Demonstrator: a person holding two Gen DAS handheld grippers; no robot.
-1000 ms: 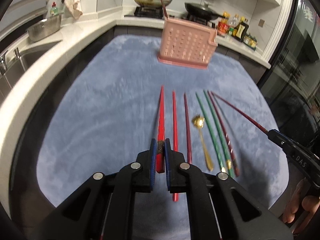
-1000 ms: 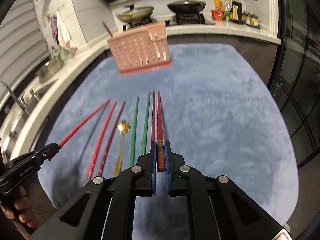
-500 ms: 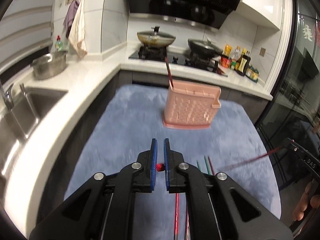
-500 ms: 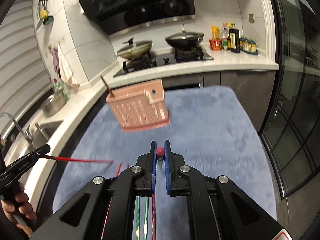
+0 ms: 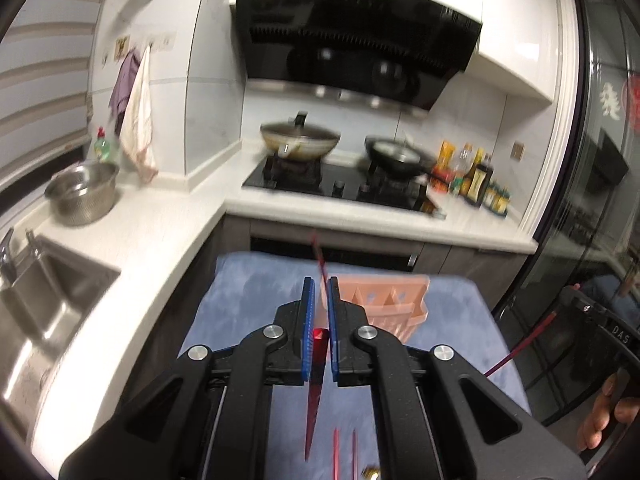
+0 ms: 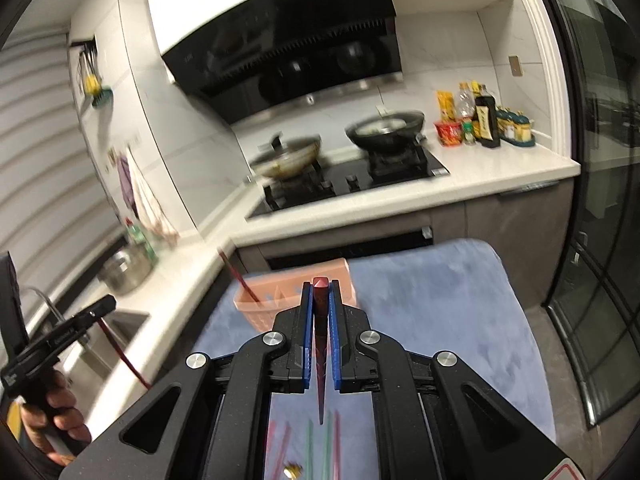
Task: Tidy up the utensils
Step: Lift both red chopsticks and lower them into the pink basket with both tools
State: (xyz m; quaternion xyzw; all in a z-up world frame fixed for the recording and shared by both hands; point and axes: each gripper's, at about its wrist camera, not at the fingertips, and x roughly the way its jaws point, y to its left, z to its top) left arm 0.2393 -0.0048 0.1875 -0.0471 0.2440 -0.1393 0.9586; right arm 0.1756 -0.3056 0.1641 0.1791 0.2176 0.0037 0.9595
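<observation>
My left gripper is shut on a red chopstick that hangs point-down above the blue mat. My right gripper is shut on a dark red chopstick, also hanging point-down. The pink utensil basket stands at the mat's far end with one dark chopstick upright in it; it also shows in the right wrist view. Several red and green chopsticks and a gold spoon lie on the mat below.
A white counter wraps round the left and back, with a sink, a steel bowl, a hob with two pans and sauce bottles. A glass door stands on the right.
Both grippers have lifted their chopsticks off the mat and tilted up, so the chopsticks now hang down. The views have swung from the mat up to the basket and hob.
</observation>
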